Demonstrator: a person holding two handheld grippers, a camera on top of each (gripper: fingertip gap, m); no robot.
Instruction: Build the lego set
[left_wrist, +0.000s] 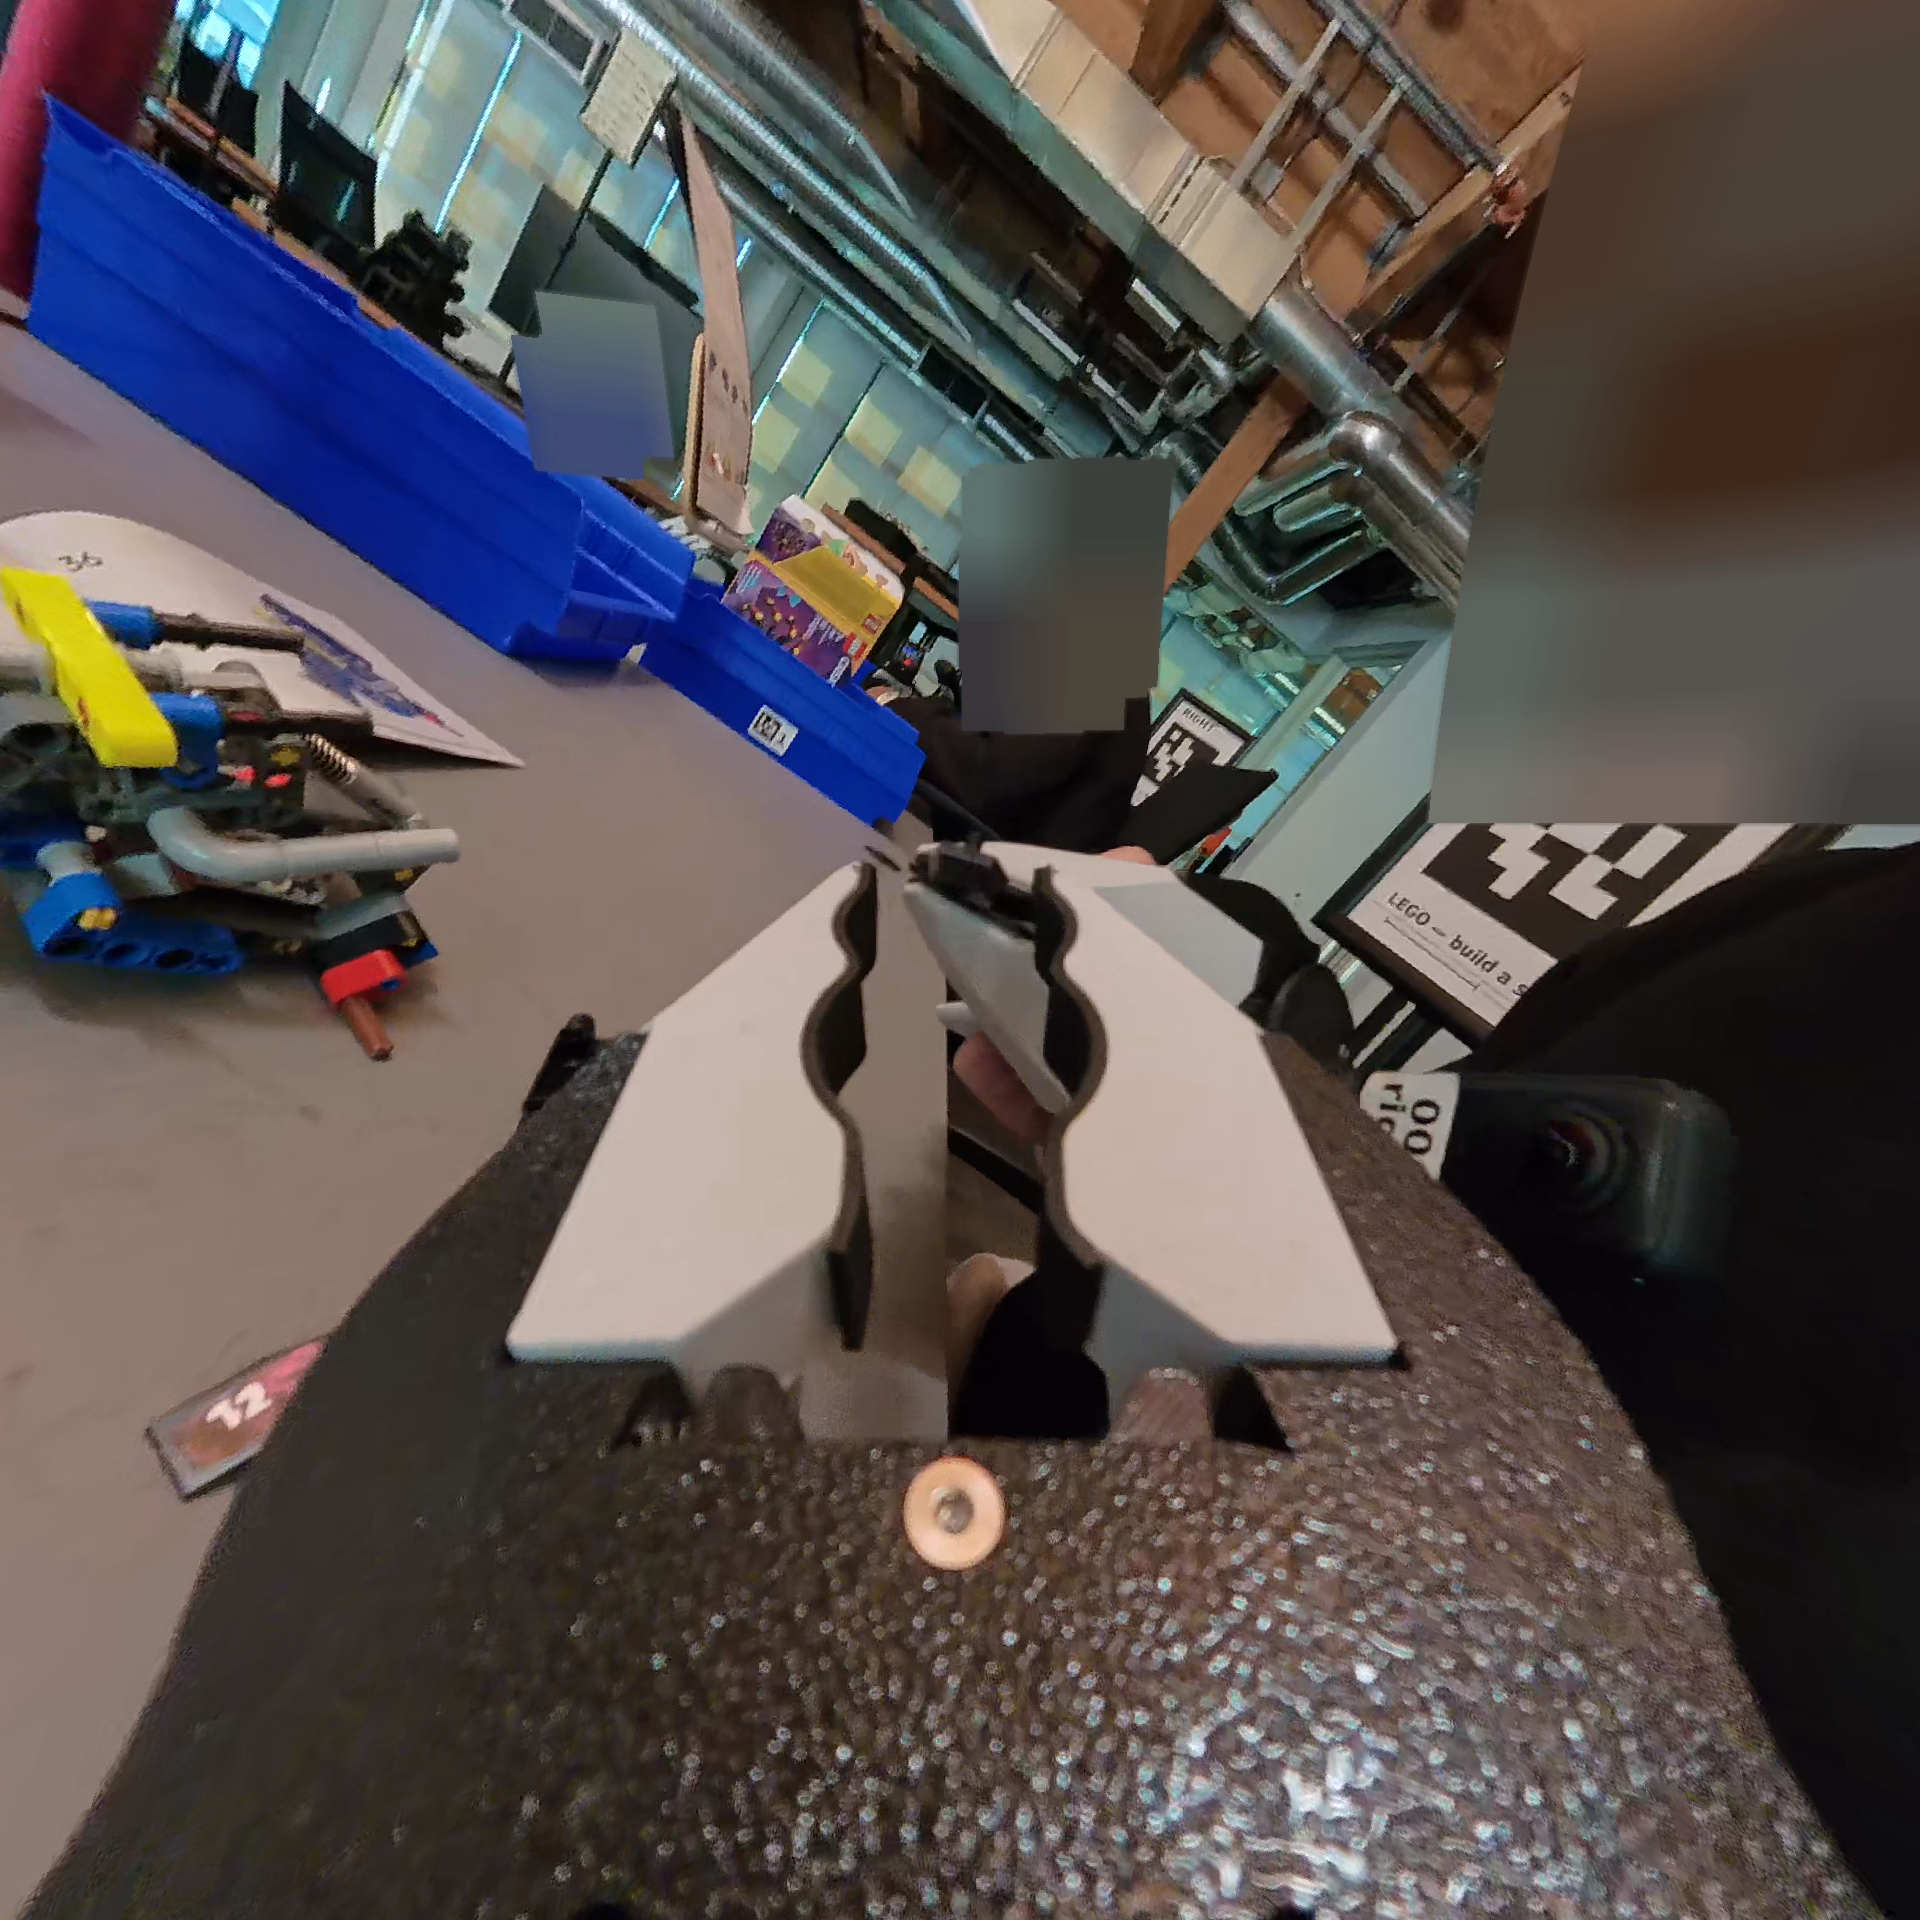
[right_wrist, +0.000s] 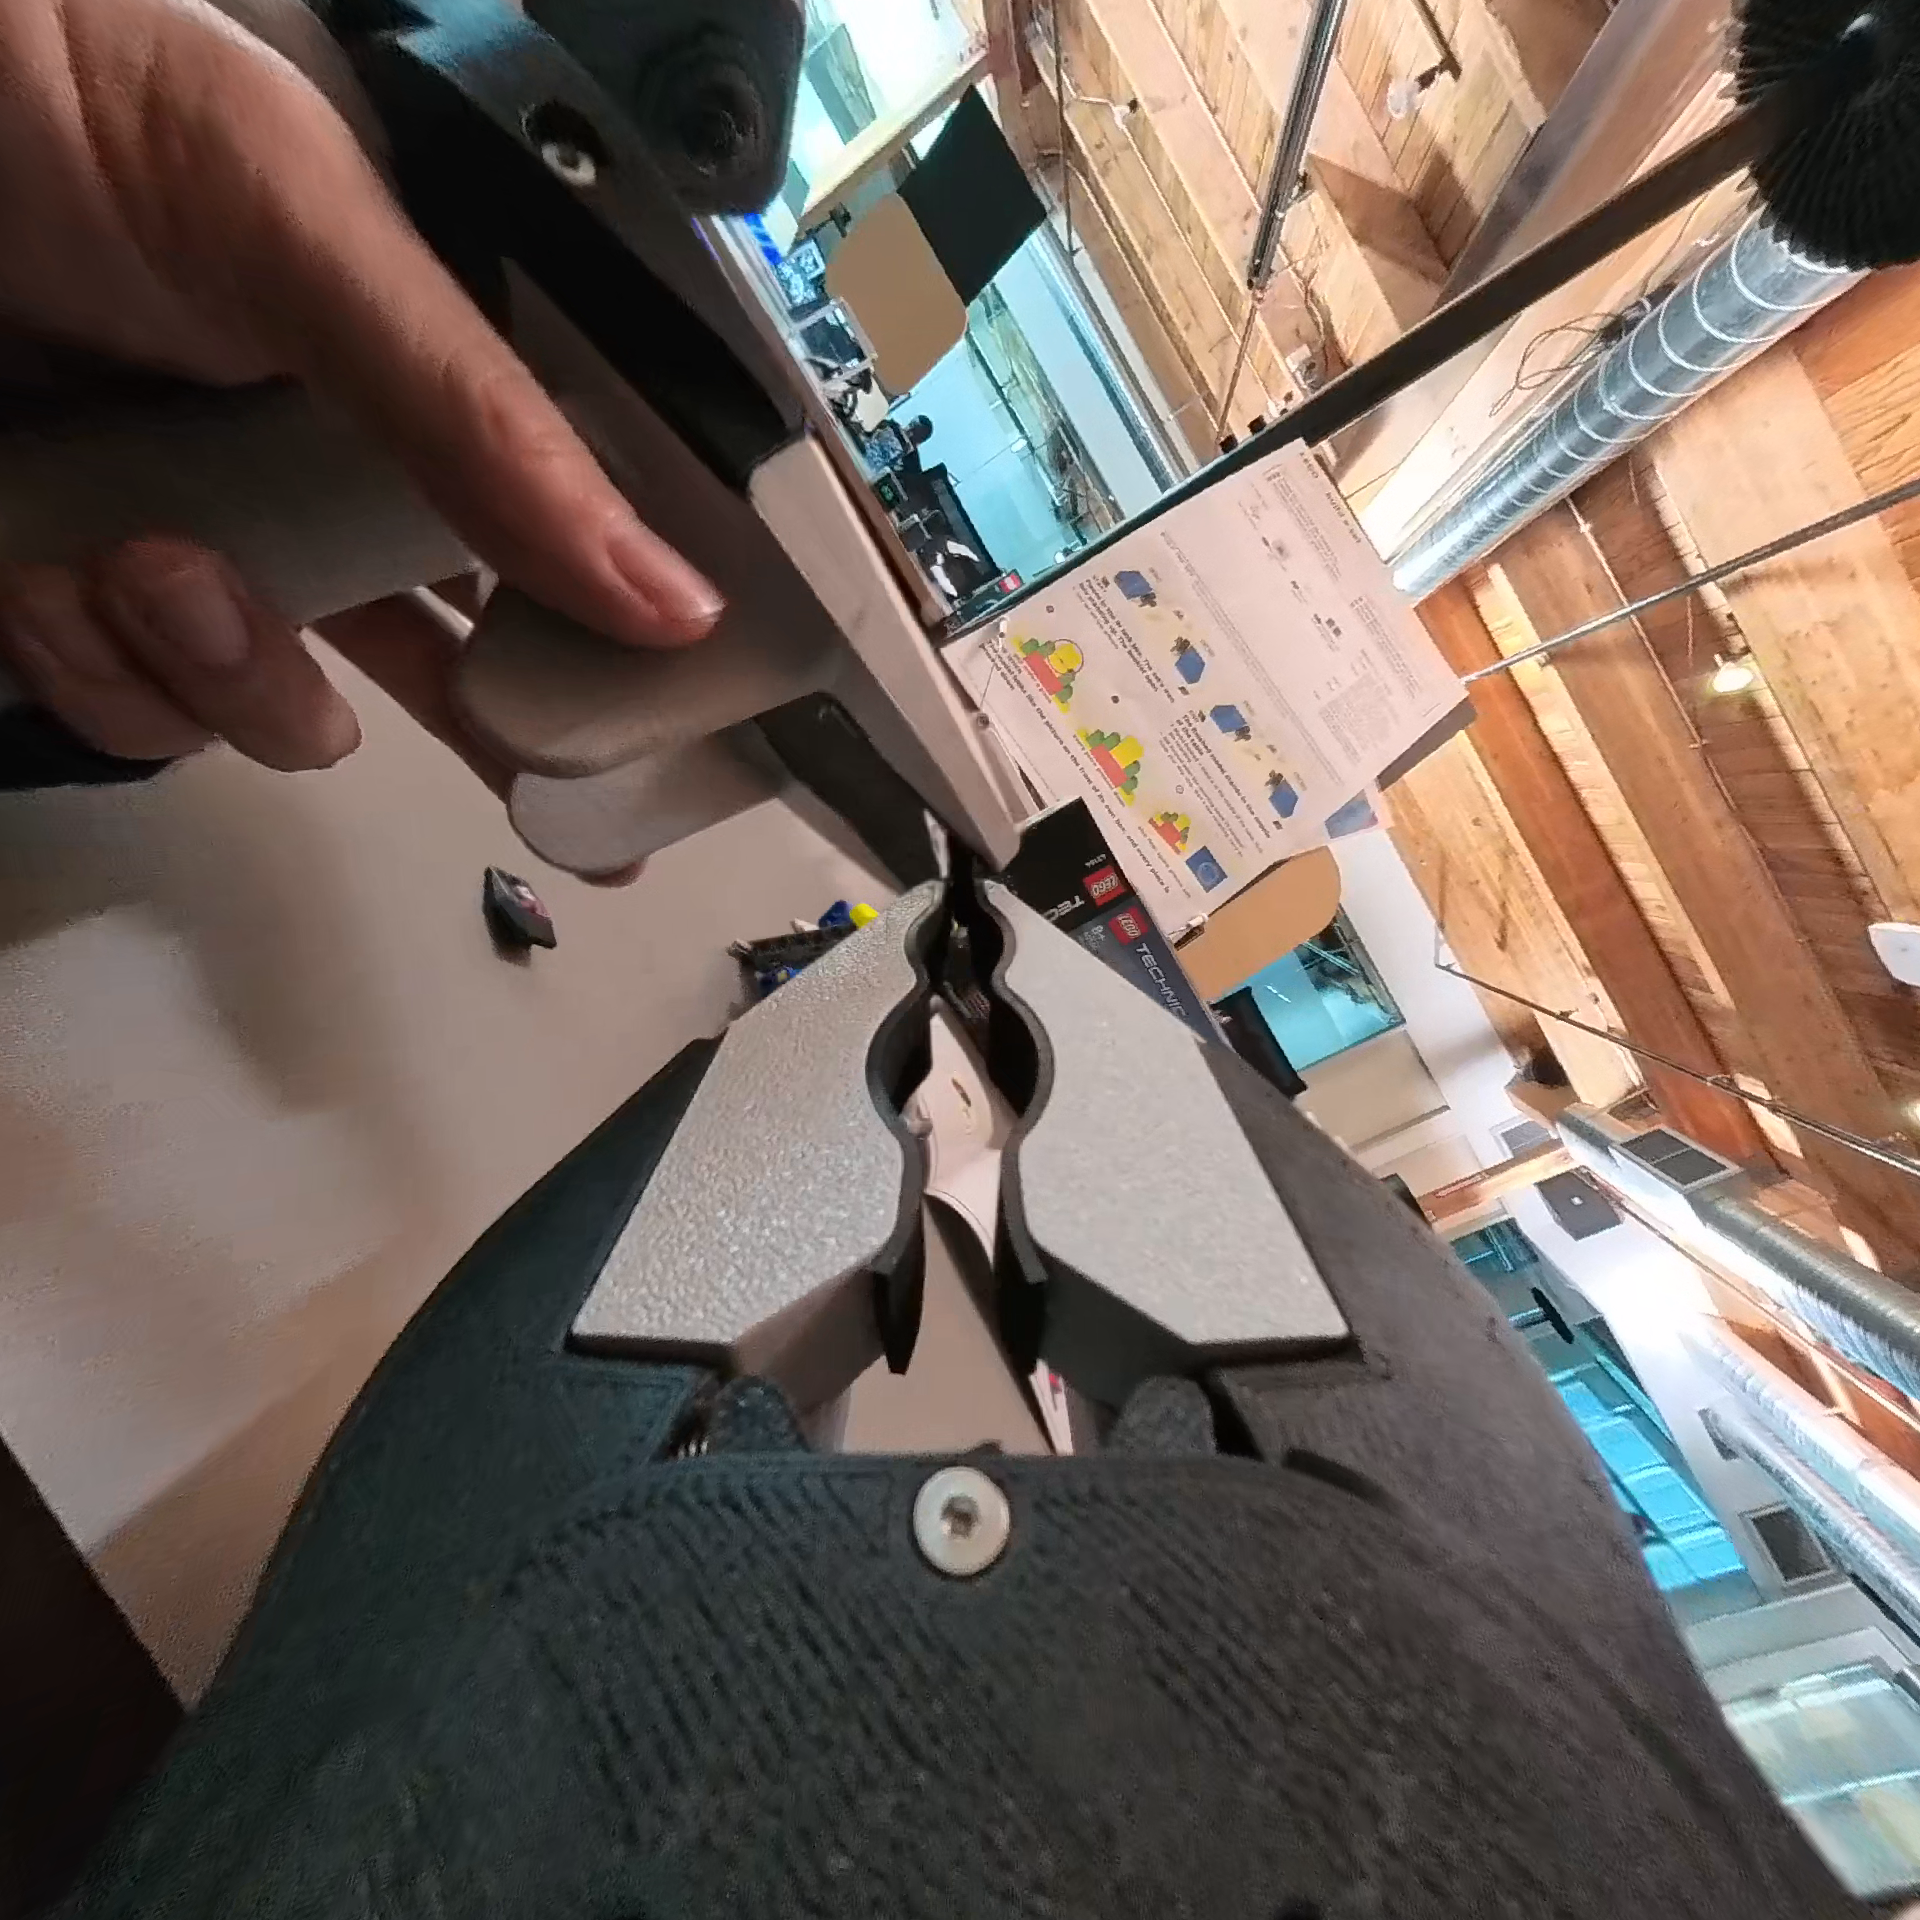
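My left gripper (left_wrist: 956, 883) is open, held up above the grey table (left_wrist: 623, 883). The grey fingers (left_wrist: 987, 966) of my right gripper reach in between its jaws and carry a small black piece (left_wrist: 961, 868) at their tip. The piece lies close to the left gripper's right pad, and the left pad stands apart from it. In the right wrist view my right gripper (right_wrist: 961, 909) is shut on this thin black piece (right_wrist: 961, 883). The left gripper's grey finger (right_wrist: 883, 665), with a hand on its handle, meets the piece from above.
A brick-built model (left_wrist: 156, 810) with yellow, blue and grey parts lies at the table's left on an open booklet (left_wrist: 343, 665). Blue bins (left_wrist: 312, 395) line the far edge. A small dark card (left_wrist: 234, 1413) lies near me. A person in black (left_wrist: 1039, 769) sits opposite. A dark box (right_wrist: 1122, 935) and a printed sheet (right_wrist: 1195, 665) stand behind. Both grippers' tips are close together, under 4 cm apart.
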